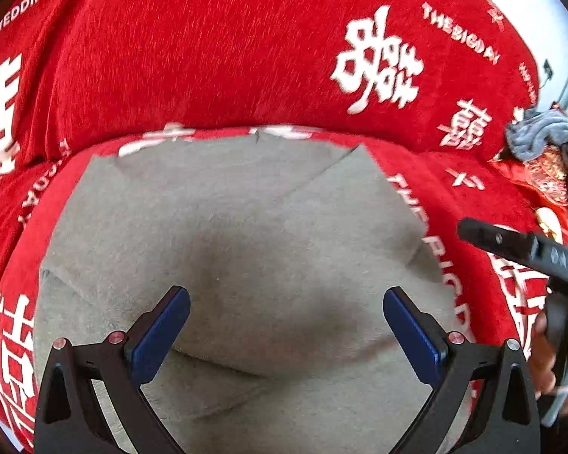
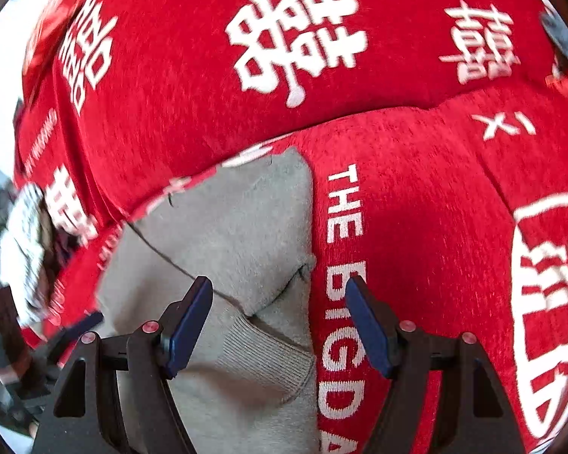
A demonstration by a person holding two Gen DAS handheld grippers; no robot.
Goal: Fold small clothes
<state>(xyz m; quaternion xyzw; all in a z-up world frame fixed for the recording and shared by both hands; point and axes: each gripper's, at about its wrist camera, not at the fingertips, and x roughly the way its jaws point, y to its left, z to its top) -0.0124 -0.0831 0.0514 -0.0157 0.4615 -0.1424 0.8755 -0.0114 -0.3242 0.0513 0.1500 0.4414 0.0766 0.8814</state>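
Grey folded knit garment [image 1: 246, 249] lies on your red printed cover [image 1: 208, 56], your left gripper [image 1: 286, 325] and right gripper [image 2: 280, 321] both gaping, empty.

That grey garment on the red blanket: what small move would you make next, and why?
Probably lower the right gripper onto the ribbed cuff and close on it. Both grippers stand open and hold nothing, the grey garment lies partly folded on the red blanket, and that cuff sits just below the right gripper.
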